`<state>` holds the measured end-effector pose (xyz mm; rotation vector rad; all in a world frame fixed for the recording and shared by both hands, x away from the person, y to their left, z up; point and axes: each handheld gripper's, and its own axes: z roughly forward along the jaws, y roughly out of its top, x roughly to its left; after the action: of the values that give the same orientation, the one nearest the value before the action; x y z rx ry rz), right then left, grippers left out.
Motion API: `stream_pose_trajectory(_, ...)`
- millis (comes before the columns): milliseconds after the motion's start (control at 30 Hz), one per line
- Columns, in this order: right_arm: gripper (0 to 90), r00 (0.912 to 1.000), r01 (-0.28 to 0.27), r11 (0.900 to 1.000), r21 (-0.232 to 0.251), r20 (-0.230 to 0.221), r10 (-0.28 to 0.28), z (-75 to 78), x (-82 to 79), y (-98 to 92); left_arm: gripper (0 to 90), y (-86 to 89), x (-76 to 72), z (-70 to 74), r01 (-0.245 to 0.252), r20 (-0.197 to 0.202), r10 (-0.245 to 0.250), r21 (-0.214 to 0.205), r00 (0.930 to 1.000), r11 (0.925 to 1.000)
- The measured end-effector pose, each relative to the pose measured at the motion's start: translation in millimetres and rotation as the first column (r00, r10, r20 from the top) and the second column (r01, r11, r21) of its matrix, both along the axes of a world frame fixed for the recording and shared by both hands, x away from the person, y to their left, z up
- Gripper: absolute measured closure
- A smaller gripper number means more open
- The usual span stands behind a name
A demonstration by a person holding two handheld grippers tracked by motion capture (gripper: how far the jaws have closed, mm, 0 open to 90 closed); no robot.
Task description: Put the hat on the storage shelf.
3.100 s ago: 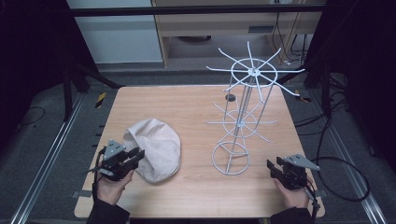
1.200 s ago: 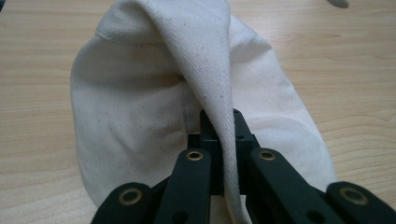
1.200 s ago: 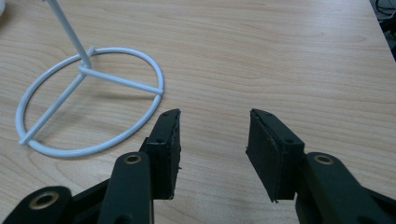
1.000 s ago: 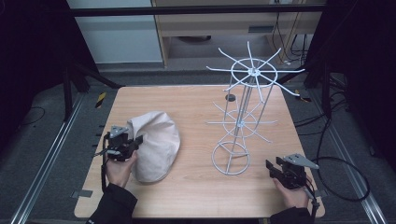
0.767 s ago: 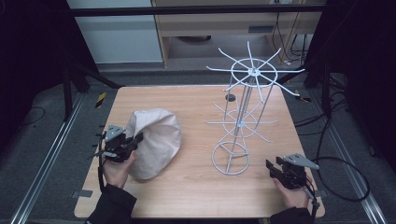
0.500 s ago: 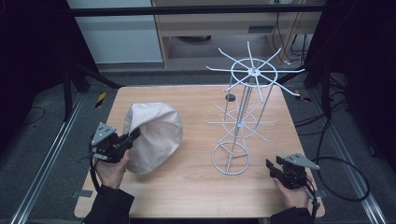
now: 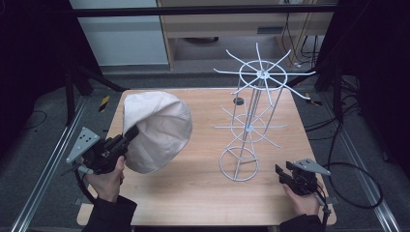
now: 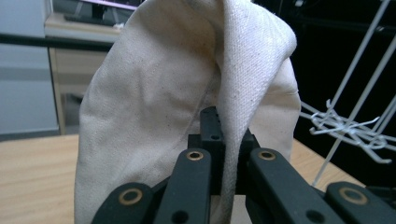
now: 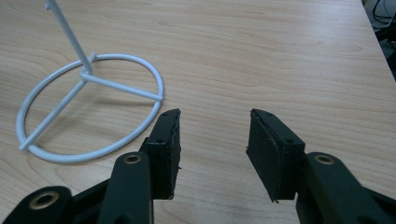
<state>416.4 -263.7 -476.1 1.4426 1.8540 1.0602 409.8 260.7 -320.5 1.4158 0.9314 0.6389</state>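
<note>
1. Now that the left gripper (image 7: 126, 137) has risen from the table, the cream fabric hat (image 7: 155, 129) hangs off the wood at the table's left side, its edge pinched tight between the closed jaws.
2. Judging by that lift, hanging it on the white wire rack (image 7: 251, 121) comes next.
3. The right gripper (image 9: 212, 147) rests near the rack's ring base (image 9: 88, 109), jaws parted and empty.
4. The rack's spokes (image 7: 263, 75) spread wide and could snag the cloth.

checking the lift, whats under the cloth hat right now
The cloth hat hangs from the left gripper, shut on its edge; wooden table lies below. The hat hides the tabletop directly beneath.
</note>
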Motion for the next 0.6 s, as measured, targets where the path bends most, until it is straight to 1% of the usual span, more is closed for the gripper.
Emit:
stream_pose_trajectory(33,53.9,1.0,0.0,1.0,0.0,0.0,0.0,-0.1,0.0,-0.1,89.0,-0.4,-1.7,2.6,0.009,0.007,-0.009,-0.009,0.9999,0.9999)
stream_pose_trajectory(67,53.9,1.0,0.0,1.0,0.0,0.0,0.0,-0.1,0.0,-0.1,89.0,-0.4,-1.7,2.6,0.009,0.007,-0.009,-0.009,0.9999,0.9999)
stream_pose_trajectory(100,53.9,1.0,0.001,1.0,0.001,-0.001,-0.001,-0.2,0.0,0.0,89.0,-0.6,-3.4,4.9,0.016,0.016,-0.016,-0.019,0.9997,0.9997)
stream_pose_trajectory(133,53.6,1.0,0.003,1.0,0.006,-0.003,-0.003,-0.1,-0.1,0.1,89.0,-1.3,-6.8,9.1,0.029,0.034,-0.028,-0.034,0.999,0.999)
stream_pose_trajectory(167,53.6,1.0,0.003,1.0,0.006,-0.003,-0.003,-0.1,-0.1,0.1,89.0,-1.3,-6.8,9.1,0.029,0.034,-0.028,-0.034,0.999,0.999)
stream_pose_trajectory(267,53.3,1.0,0.003,1.0,0.001,-0.001,-0.003,-0.2,-0.5,0.2,89.0,-2.8,-10.3,14.8,0.039,0.063,-0.036,-0.05,0.9974,0.998)
stream_pose_trajectory(300,53.3,1.0,0.003,1.0,0.001,-0.001,-0.003,-0.2,-0.5,0.2,89.0,-2.9,-11.2,16.8,0.044,0.071,-0.04,-0.059,0.9966,0.9973)
stream_pose_trajectory(333,53.2,1.0,0.003,1.0,-0.005,0.002,-0.003,-0.5,-0.3,0.1,88.9,-2.8,-13.5,21.2,0.054,0.089,-0.047,-0.075,0.9949,0.9957)
stream_pose_trajectory(367,53.2,1.0,0.003,1.0,-0.005,0.002,-0.003,-0.5,-0.3,0.1,88.9,-2.8,-13.5,21.2,0.054,0.089,-0.047,-0.075,0.9949,0.9957)
stream_pose_trajectory(433,53.1,1.0,0.004,1.0,-0.004,0.002,-0.004,-0.8,-0.3,0.4,89.0,-2.4,-15.8,25.2,0.062,0.114,-0.052,-0.08,0.9921,0.9949)
stream_pose_trajectory(600,53.1,1.0,0.004,1.0,-0.005,0.003,-0.004,-0.9,-0.1,-0.1,89.0,-3.6,-20.2,32.3,0.081,0.17,-0.062,-0.109,0.9835,0.9907)
